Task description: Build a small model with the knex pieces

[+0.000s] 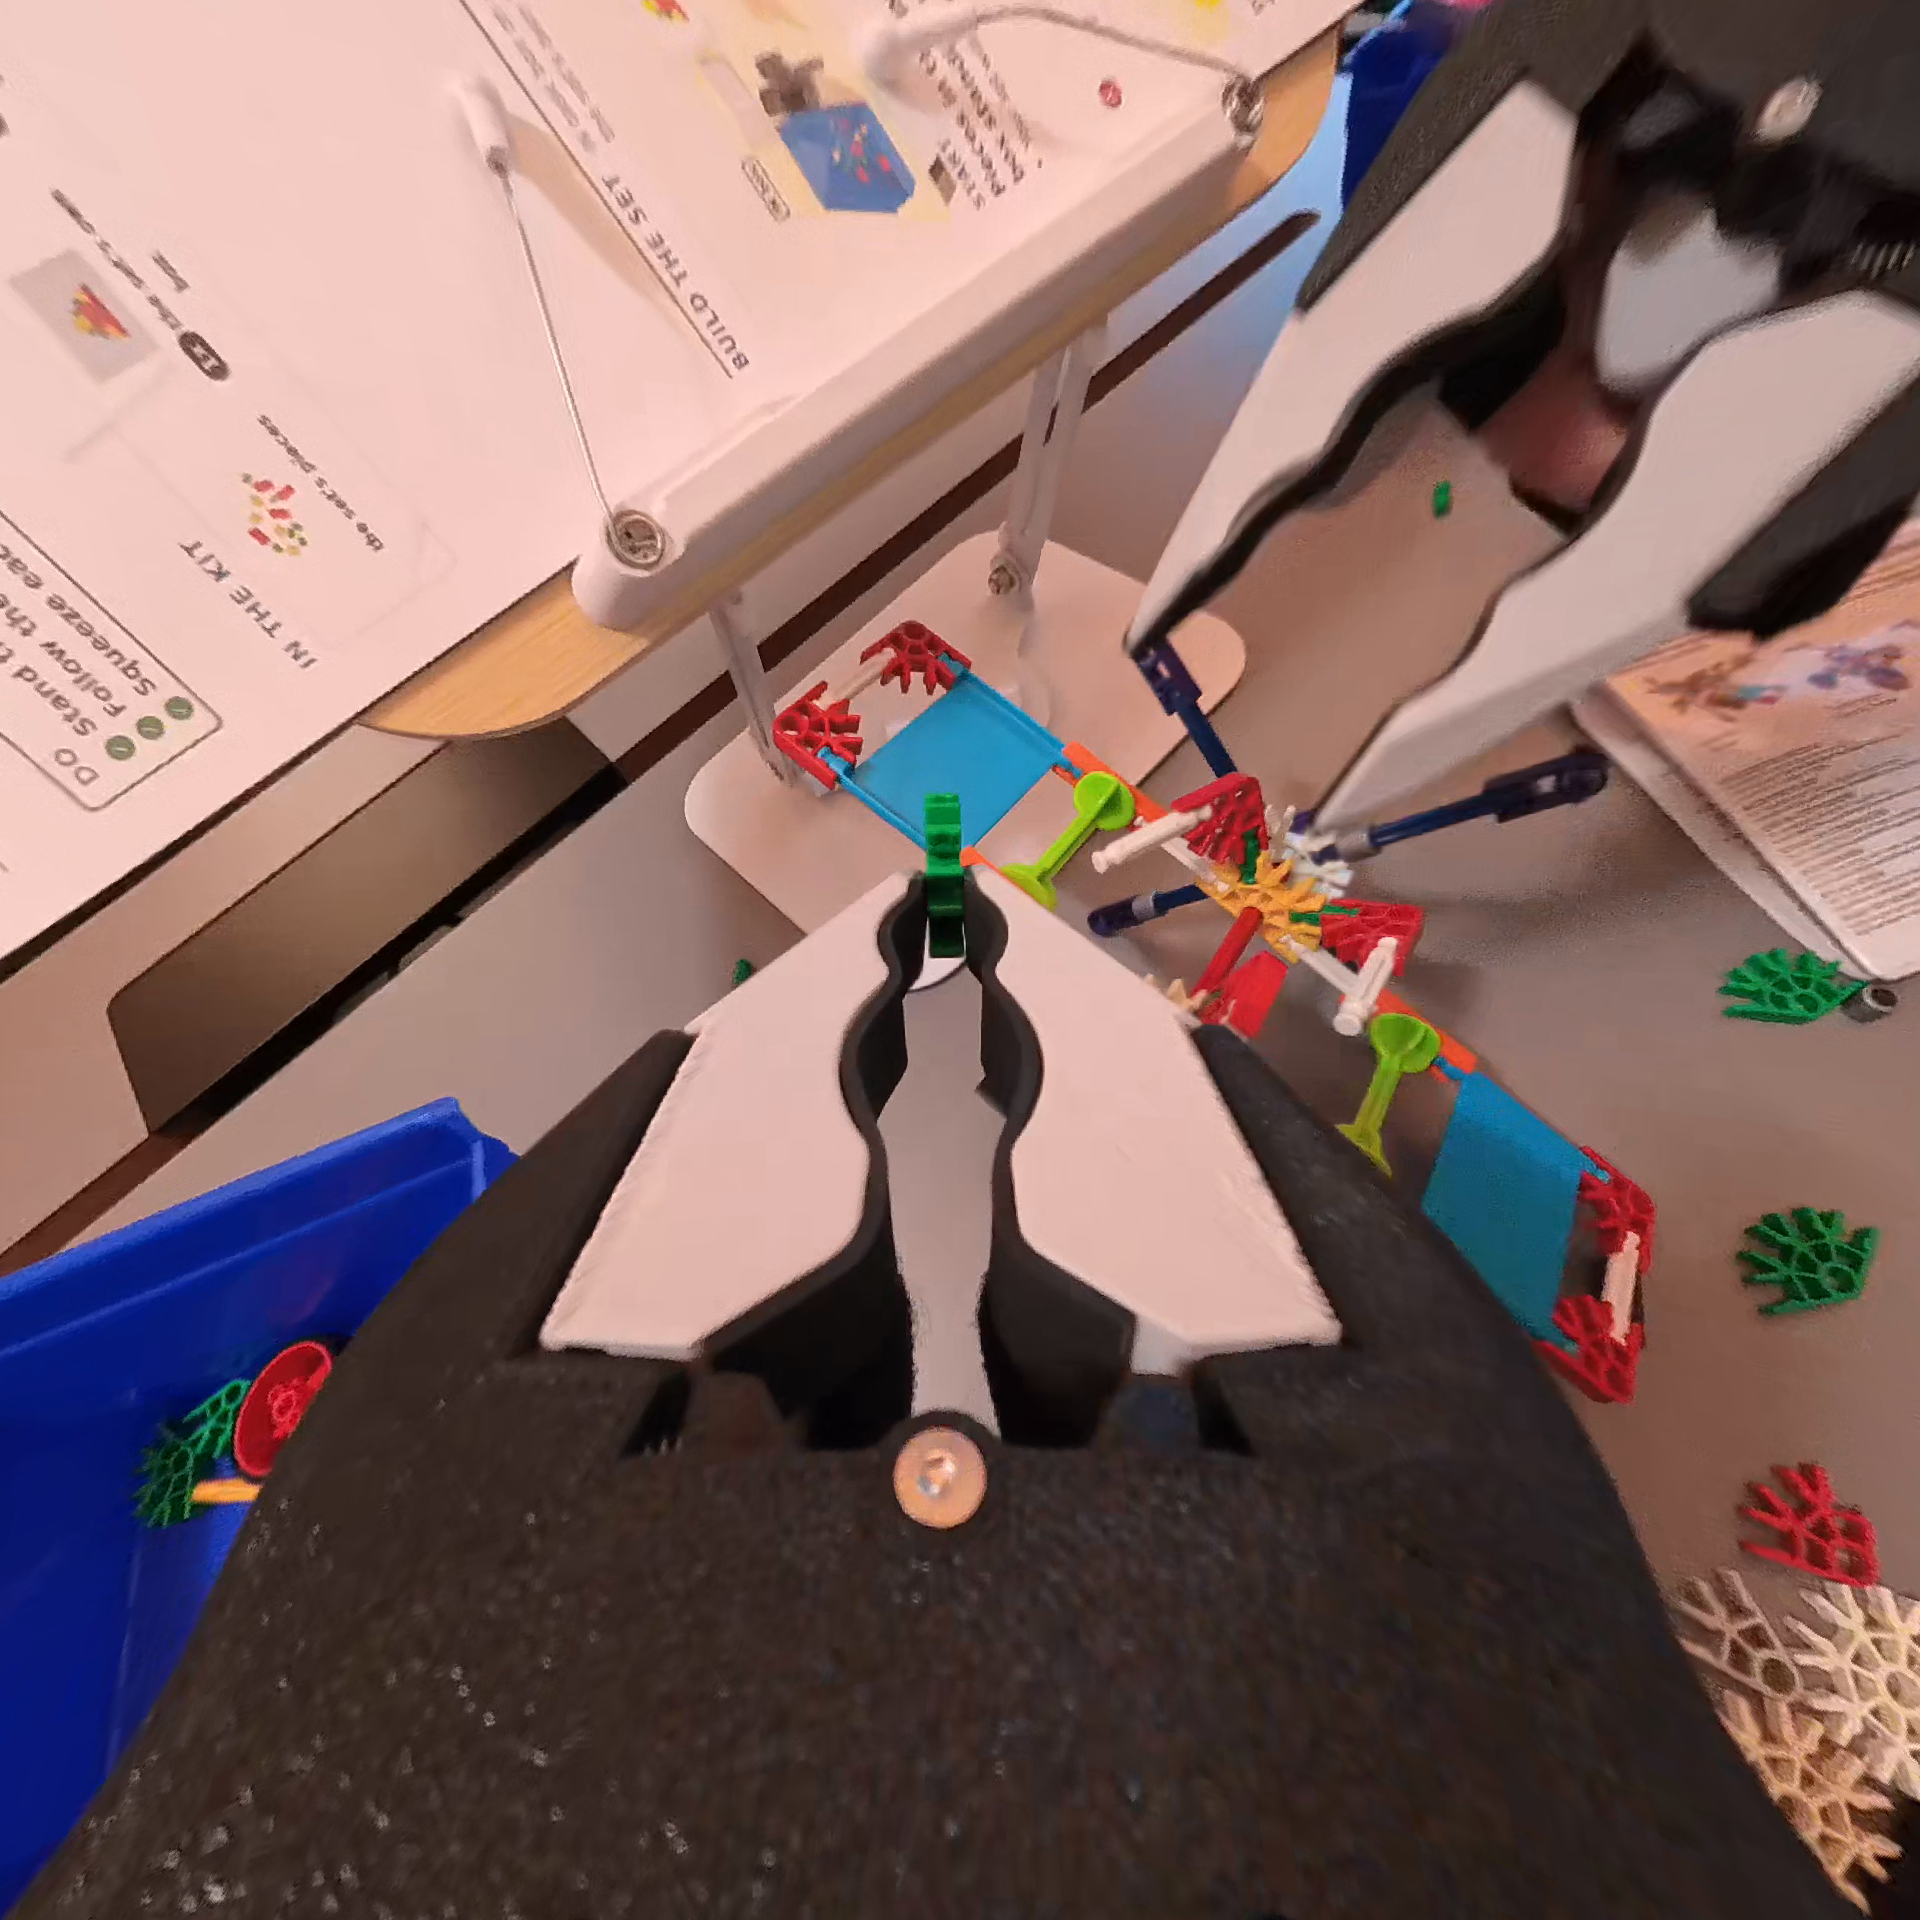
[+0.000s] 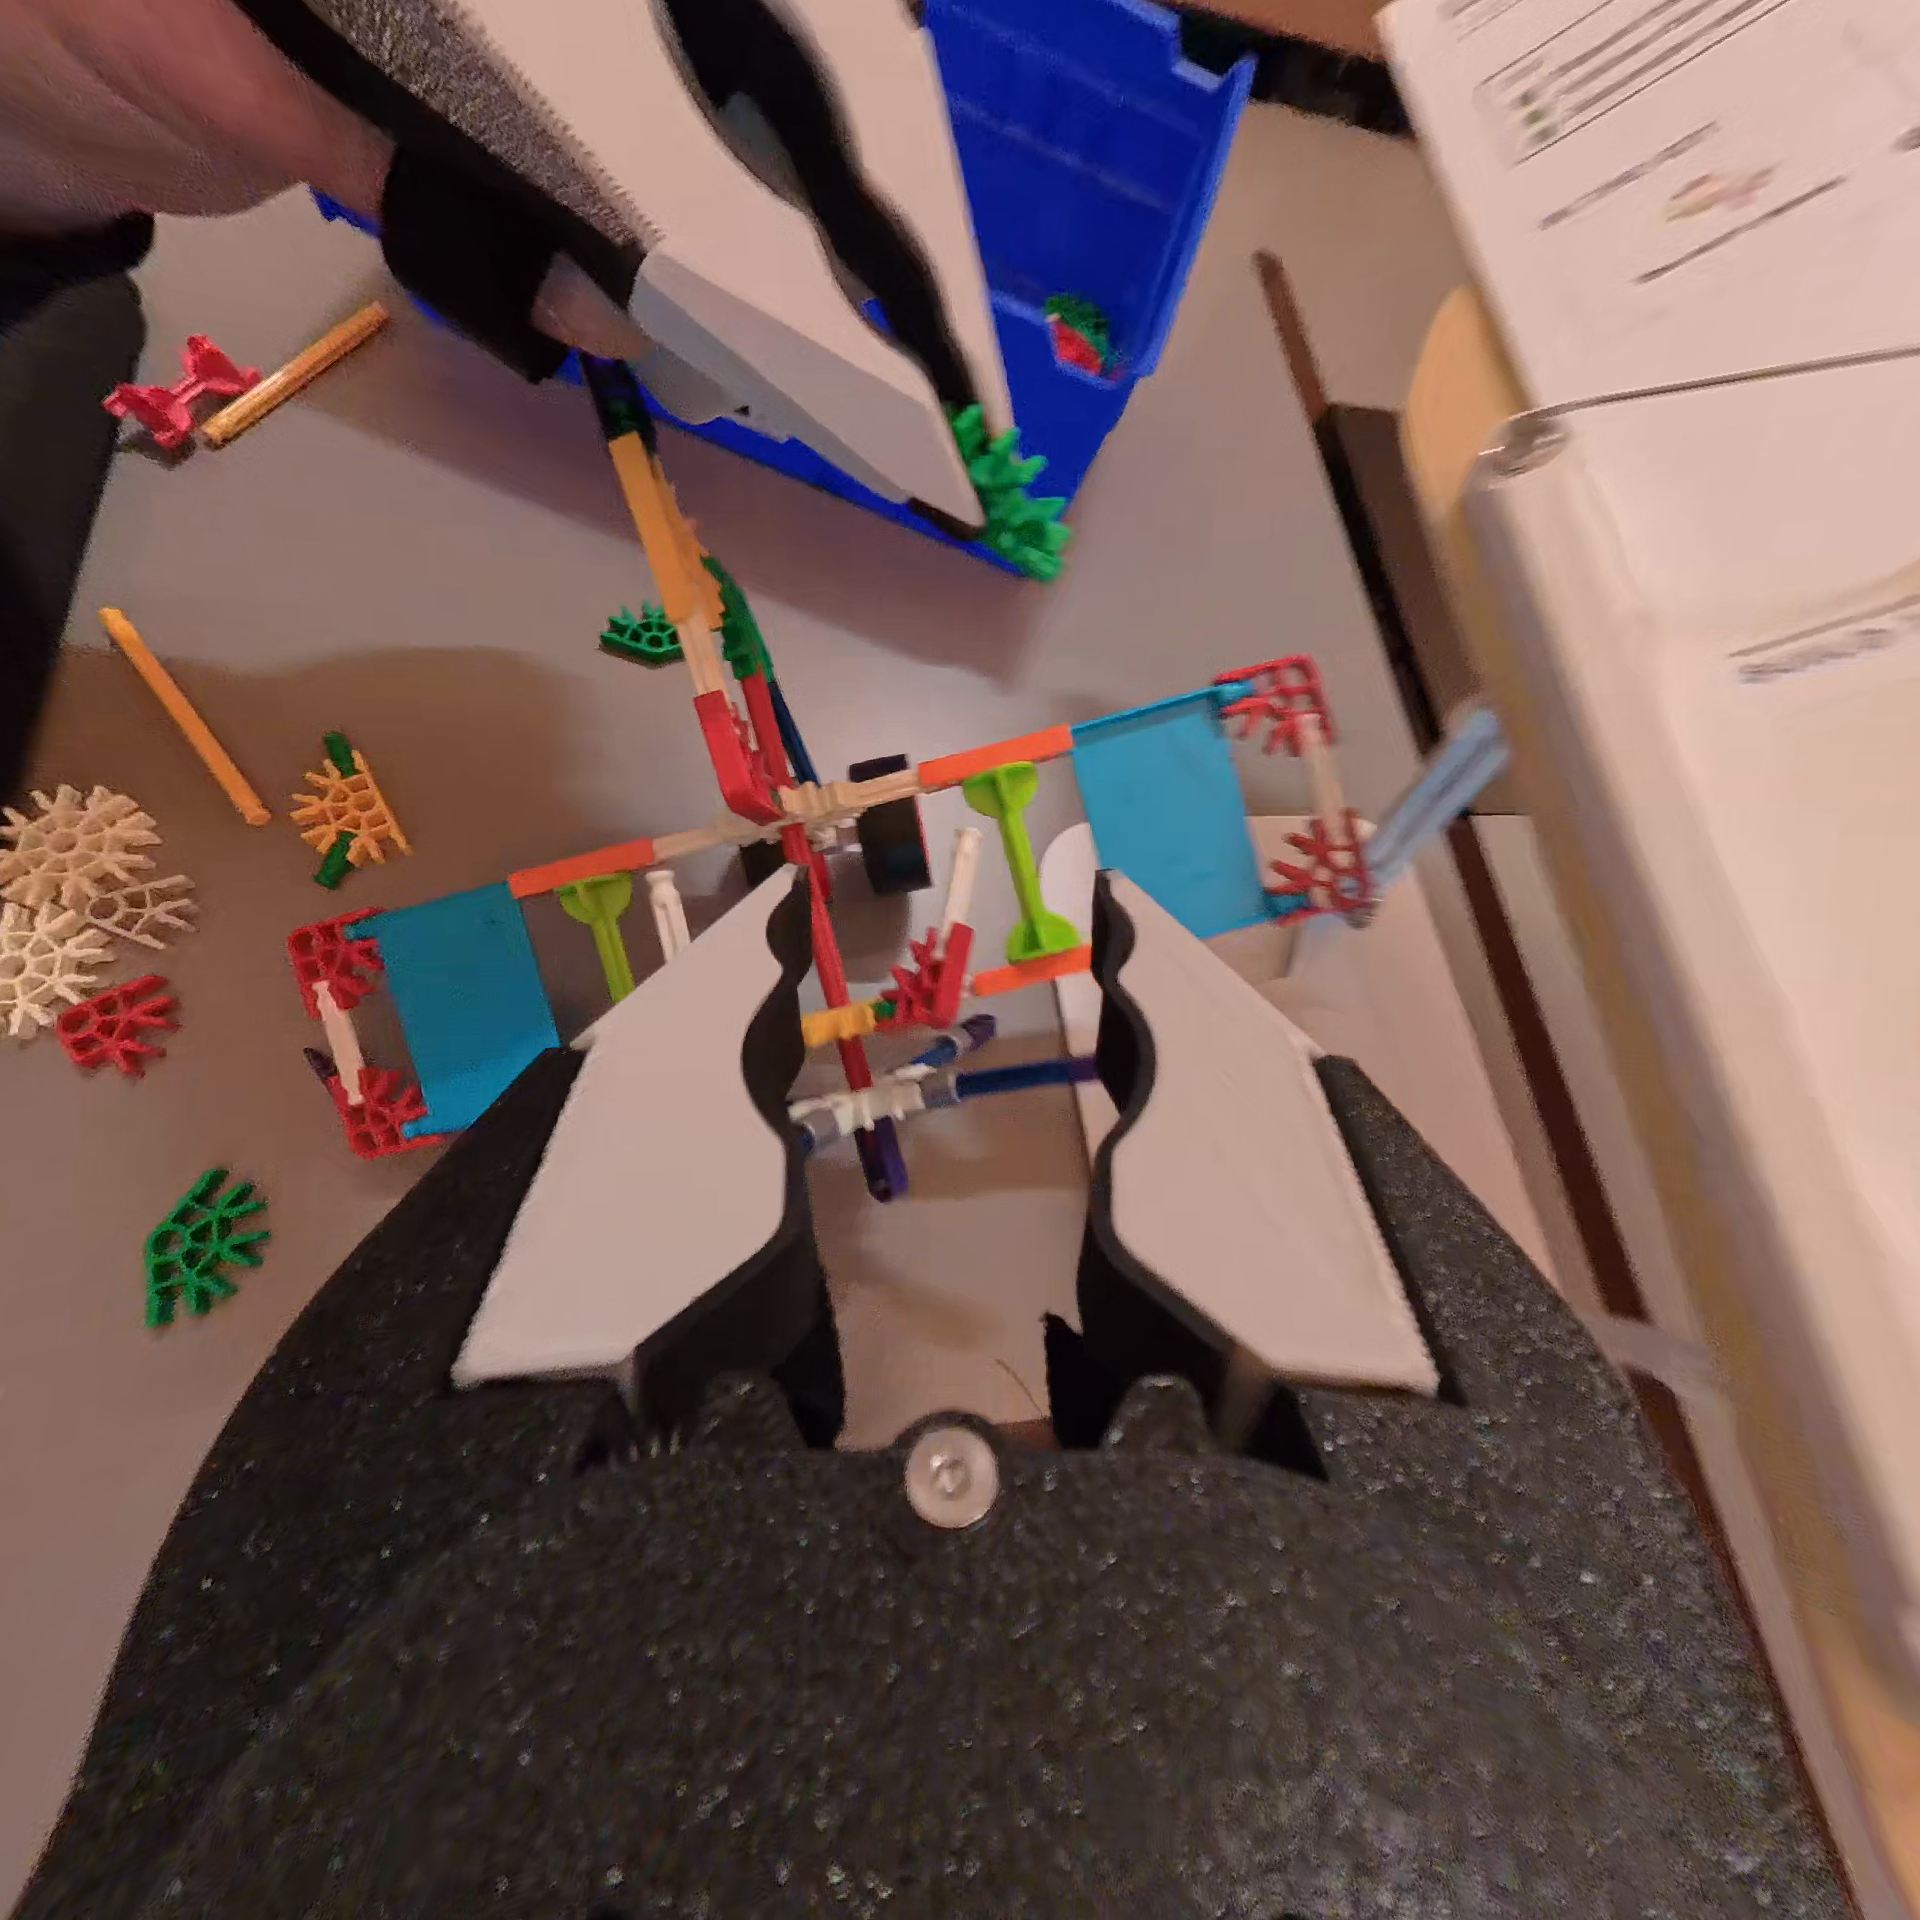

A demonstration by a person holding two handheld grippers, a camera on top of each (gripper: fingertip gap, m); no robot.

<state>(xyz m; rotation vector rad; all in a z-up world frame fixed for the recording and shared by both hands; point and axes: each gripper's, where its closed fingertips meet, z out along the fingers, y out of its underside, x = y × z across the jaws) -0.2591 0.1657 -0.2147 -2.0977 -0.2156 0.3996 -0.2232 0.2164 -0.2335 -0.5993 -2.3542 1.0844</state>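
Above and ahead of the left tongs point(image 1: 943, 896): a white instruction board point(image 1: 312, 312) on a thin stand. Below and to their left, a blue bin point(image 1: 208, 1247) with a few loose pieces inside. Just beyond the tips, stretched out flat on the grey table point(image 1: 520, 1018): a rod-and-connector model point(image 1: 966, 769) with blue panels at both ends. Off to the right of it, scattered single connectors in green, red and white.

Likely trouble, as a judgement: a light, spindly build, easily dragged or popped apart by a sideways nudge from either set of fingers. Could also skid into the stand's base, close behind it. Small held piece, pinched at one end only, so prone to twisting or slipping out under any push.

Left tongs: closed tight on a green connector point(image 1: 942, 831), held upright at the very tips, near the model's orange edge rod but seemingly not touching it.

Right tongs point(image 2: 945, 894): spread wide, gripping nothing, straddling the model's red rod point(image 2: 831, 997), with one fingertip at or touching the white central hub point(image 2: 821, 805).
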